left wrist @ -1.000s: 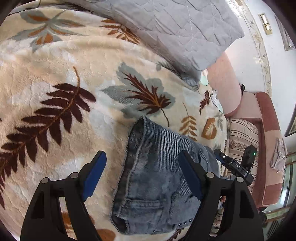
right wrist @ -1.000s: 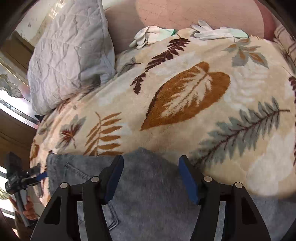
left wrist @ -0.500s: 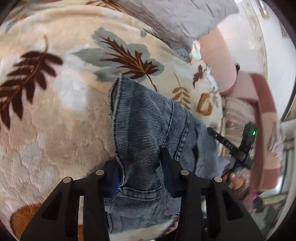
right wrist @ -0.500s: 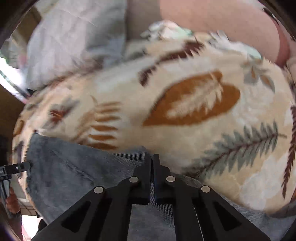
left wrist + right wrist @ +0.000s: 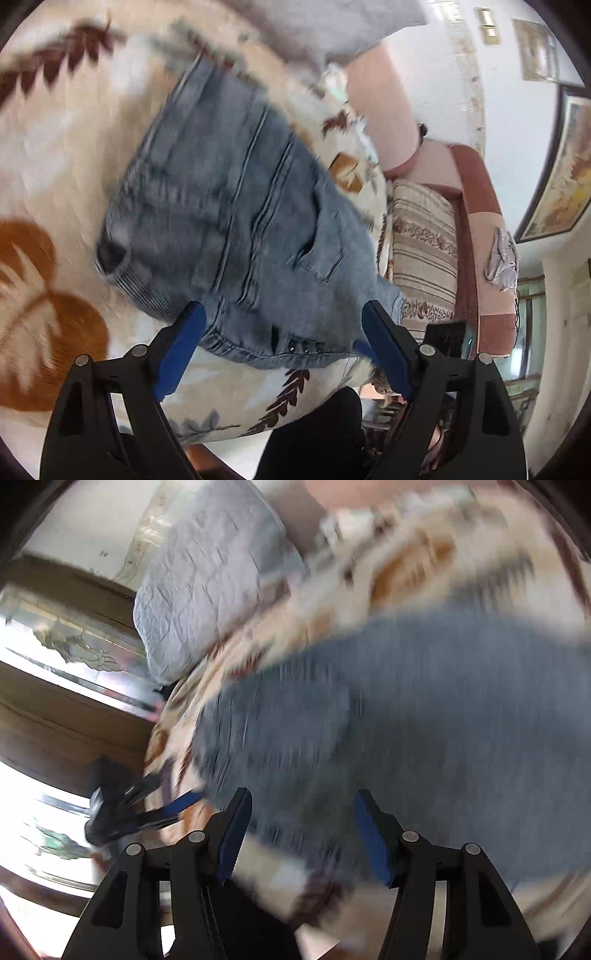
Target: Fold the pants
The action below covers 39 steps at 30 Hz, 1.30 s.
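- Left wrist view, from the left: a cream blanket [image 5: 55, 155] patterned with brown and rust leaves covers the bed; blue denim pants [image 5: 236, 206] lie bunched on it near its front edge, waistband toward the camera, the fabric blurred.
- The left gripper [image 5: 282, 325] hovers just in front of the pants with its blue-padded jaws spread wide, grasping nothing; a grey pillow [image 5: 332, 26] sits at the top; farther right, a striped cushion [image 5: 424, 236] rests against a pink and maroon sofa [image 5: 484, 206]; a framed picture [image 5: 565, 173] hangs on the wall.
- Right wrist view, from the left: a bright window [image 5: 33, 790] and dark wood framing; the left gripper [image 5: 122, 808] appears as a dark blur at the blanket's [image 5: 424, 557] edge; the pillow [image 5: 207, 583] lies upper left.
- The right gripper [image 5: 303, 830] has its jaws released and apart, nothing between them; the pants [image 5: 424, 716] fill the centre and right, heavily blurred, spread over the blanket.
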Each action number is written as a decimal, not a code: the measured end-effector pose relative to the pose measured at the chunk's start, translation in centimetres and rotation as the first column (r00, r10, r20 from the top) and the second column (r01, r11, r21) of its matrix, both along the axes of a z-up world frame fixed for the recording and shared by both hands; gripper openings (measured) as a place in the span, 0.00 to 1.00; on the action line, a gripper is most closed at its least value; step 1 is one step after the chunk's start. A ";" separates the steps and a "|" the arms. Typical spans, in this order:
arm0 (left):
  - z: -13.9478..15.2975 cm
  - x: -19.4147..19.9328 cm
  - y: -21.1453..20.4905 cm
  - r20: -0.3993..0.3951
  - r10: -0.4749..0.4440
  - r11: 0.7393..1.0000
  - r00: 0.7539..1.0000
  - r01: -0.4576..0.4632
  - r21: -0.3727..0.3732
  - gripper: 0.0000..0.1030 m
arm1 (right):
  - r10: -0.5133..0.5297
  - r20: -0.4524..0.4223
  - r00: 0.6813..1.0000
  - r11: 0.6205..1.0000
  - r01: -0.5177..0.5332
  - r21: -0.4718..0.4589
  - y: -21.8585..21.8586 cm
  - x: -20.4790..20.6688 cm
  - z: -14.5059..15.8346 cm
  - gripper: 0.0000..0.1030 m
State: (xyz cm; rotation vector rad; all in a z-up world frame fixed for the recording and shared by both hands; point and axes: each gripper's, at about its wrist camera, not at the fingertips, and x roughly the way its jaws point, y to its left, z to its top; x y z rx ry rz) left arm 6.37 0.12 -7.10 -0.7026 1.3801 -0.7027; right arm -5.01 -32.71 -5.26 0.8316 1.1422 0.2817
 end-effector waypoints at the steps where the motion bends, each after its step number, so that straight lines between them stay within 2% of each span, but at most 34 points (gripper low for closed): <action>1: -0.5 0.1 -0.2 -0.011 0.010 1.000 1.000 -0.010 0.008 0.84 | -0.020 -0.038 0.999 0.999 0.022 0.043 0.1 -0.8 -1.1 0.58; 5: -0.9 0.8 -0.3 -0.035 0.056 0.998 0.998 -0.056 0.002 0.84 | -0.125 -0.110 0.986 0.982 0.138 0.126 -0.7 -1.1 -3.8 0.58; 9: -1.7 1.7 -1.0 -0.050 0.089 0.996 0.995 -0.088 0.016 0.81 | -0.233 -0.175 0.957 0.944 0.266 0.196 -1.3 -0.4 -5.8 0.58; 11: -1.5 1.9 -1.1 -0.028 0.095 0.995 0.995 -0.094 0.039 0.56 | -0.285 -0.181 0.941 0.928 0.318 0.194 -1.1 -0.1 -6.3 0.58; 12: -1.4 2.0 -1.2 -0.026 0.091 0.995 0.995 -0.090 0.045 0.20 | -0.300 -0.173 0.938 0.921 0.332 0.205 -1.0 0.1 -6.4 0.54; 13: -1.5 2.0 -1.5 -0.034 0.082 0.996 0.996 -0.081 0.028 0.06 | -0.306 -0.156 0.939 0.917 0.335 0.216 -1.0 0.2 -6.2 0.31; 14: -1.3 1.7 -1.2 -0.036 0.085 0.996 0.996 -0.085 0.007 0.06 | -0.298 -0.142 0.944 0.919 0.324 0.225 -1.1 0.3 -6.0 0.03; 17: 0.4 -0.1 -0.1 0.019 0.086 0.996 0.996 -0.086 -0.001 0.06 | -0.266 -0.085 0.960 0.933 0.278 0.226 -1.1 -0.2 -4.0 0.04; 20: 0.7 -2.2 1.0 0.032 0.087 0.996 0.996 -0.086 -0.021 0.06 | -0.234 -0.047 0.971 0.940 0.238 0.245 -1.1 -1.8 -2.3 0.04; 22: -0.2 -2.7 0.9 0.030 0.085 0.996 0.996 -0.086 0.032 0.06 | -0.211 -0.066 0.975 0.943 0.221 0.249 -0.8 -2.8 -3.0 0.04; 23: -1.0 -2.6 0.8 0.024 0.083 0.994 0.996 -0.084 0.070 0.06 | -0.199 -0.090 0.976 0.951 0.215 0.221 -0.7 -2.9 -3.9 0.06; 24: -2.2 -2.4 0.7 -0.013 0.087 0.992 0.996 -0.086 0.093 0.06 | -0.195 -0.112 0.974 0.957 0.214 0.195 -0.7 -2.9 -5.0 0.09; 26: -2.8 -2.3 1.0 -0.057 0.106 0.993 0.993 -0.103 0.064 0.06 | -0.202 -0.155 0.967 0.956 0.229 0.181 -1.2 -2.8 -6.7 0.10; 27: -2.2 -2.4 1.3 -0.051 0.108 0.993 0.993 -0.106 0.050 0.07 | -0.217 -0.171 0.961 0.949 0.248 0.193 -1.6 -3.2 -6.9 0.11; 29: -0.7 -2.8 1.7 0.007 0.090 0.994 0.996 -0.090 0.053 0.12 | -0.223 -0.158 0.962 0.949 0.252 0.191 -2.9 -4.1 -5.8 0.16; 30: 0.3 -3.0 1.9 0.045 0.077 0.995 0.996 -0.080 0.057 0.21 | -0.233 -0.128 0.964 0.954 0.252 0.159 -4.0 -4.9 -4.6 0.19; 31: 0.8 -3.2 2.0 0.061 0.075 0.995 0.995 -0.078 0.054 0.36 | -0.251 -0.098 0.963 0.956 0.263 0.134 -5.2 -5.4 -3.5 0.24; 33: 1.3 -3.3 2.1 0.073 0.080 0.996 0.994 -0.083 0.039 0.50 | -0.339 -0.019 0.941 0.939 0.339 0.054 -9.8 -7.4 -0.5 0.31; 35: 1.3 -3.2 1.9 0.068 0.090 0.995 0.994 -0.093 0.036 0.51 | -0.432 0.045 0.901 0.900 0.434 -0.029 -14.7 -9.0 1.6 0.39; 37: 1.4 -3.0 1.1 0.047 0.088 0.996 0.995 -0.088 0.011 0.51 | -0.510 0.107 0.853 0.845 0.521 -0.122 -19.9 -9.9 3.8 0.48; 39: 2.0 -2.9 0.0 0.072 0.069 0.997 0.995 -0.071 0.029 0.51 | -0.562 0.157 0.812 0.789 0.584 -0.193 -24.3 -9.5 5.2 0.50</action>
